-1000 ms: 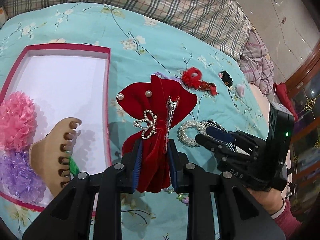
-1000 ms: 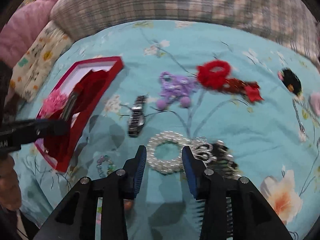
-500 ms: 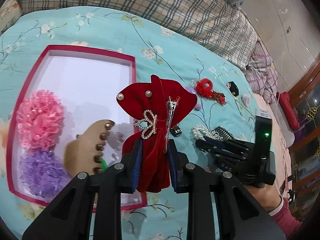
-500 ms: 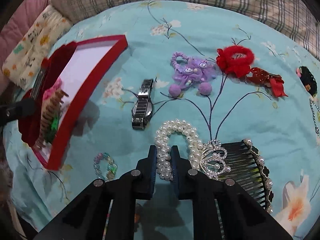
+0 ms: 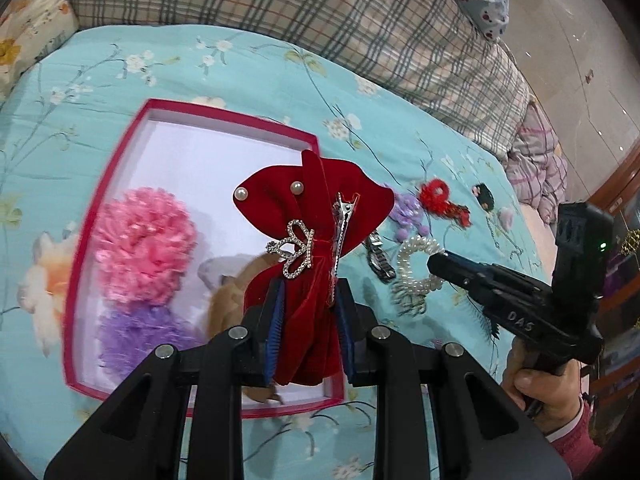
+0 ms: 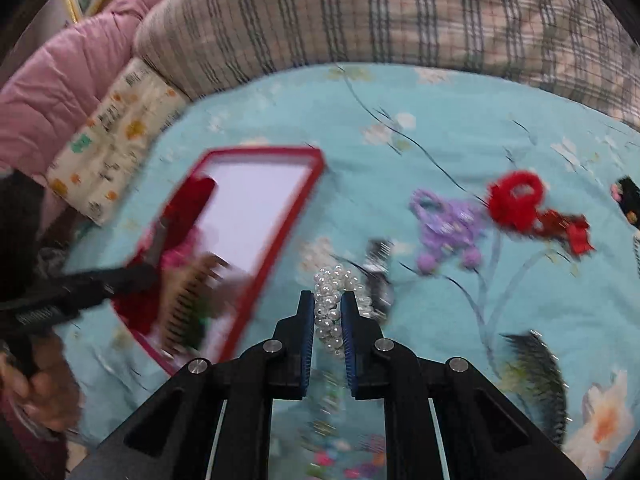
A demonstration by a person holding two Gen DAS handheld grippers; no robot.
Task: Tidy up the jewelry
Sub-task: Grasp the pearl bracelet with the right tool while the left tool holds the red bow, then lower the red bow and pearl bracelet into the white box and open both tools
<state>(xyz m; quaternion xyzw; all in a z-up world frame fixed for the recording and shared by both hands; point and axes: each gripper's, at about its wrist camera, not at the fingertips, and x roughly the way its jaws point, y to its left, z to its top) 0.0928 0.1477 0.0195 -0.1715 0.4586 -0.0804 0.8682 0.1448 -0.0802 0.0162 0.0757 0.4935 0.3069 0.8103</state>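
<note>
Bedspread of turquoise floral cotton (image 5: 248,80) carries a shallow red-rimmed box with a white floor (image 5: 224,128), which holds a pink pompom (image 5: 144,240), a lilac pompom (image 5: 136,336) at its 6 o'clock and a tan claw comb (image 5: 228,292). Above the box's 4 o'clock corner a red velvet bow hair clip (image 5: 316,216) stands upright, long axis toward 12 o'clock, with two pearls, a rhinestone crown and a metal clip on it. The left gripper (image 5: 310,320) pinches its lower tail. The right gripper (image 6: 328,316), jaws nearly together, clamps a white pearl bracelet (image 6: 334,292) lying toward 12 o'clock, beside a blurred black watch (image 6: 378,264).
</note>
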